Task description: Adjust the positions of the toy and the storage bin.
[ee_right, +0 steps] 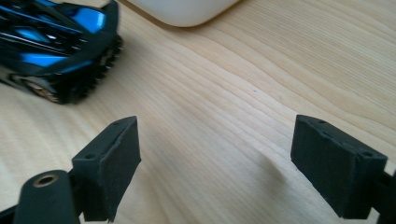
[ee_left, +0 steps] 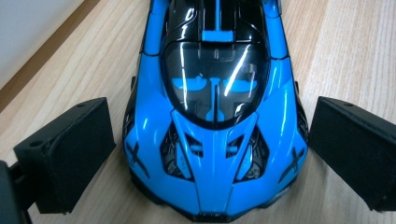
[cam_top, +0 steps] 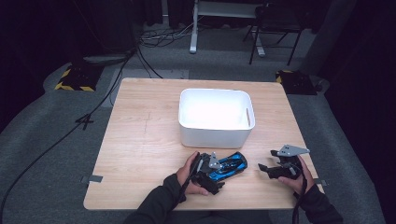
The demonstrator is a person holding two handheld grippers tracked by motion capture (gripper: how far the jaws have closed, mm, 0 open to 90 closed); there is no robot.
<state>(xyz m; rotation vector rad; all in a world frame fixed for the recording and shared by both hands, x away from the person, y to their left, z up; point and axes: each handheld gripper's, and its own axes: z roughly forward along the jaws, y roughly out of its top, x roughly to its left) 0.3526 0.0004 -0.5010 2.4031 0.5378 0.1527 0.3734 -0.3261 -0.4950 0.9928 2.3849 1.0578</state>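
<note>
Left gripper view: blue toy car on the table, nose toward the camera, between the spread pads of the left gripper, a gap on each side, nothing clamped. High view: car just in front of the white bin, right gripper well apart, wide open and empty. Likely trouble: glossy tapered nose squirting out as the pads close, car rolling off on its wheels, or bumping the bin wall on a lift
</note>
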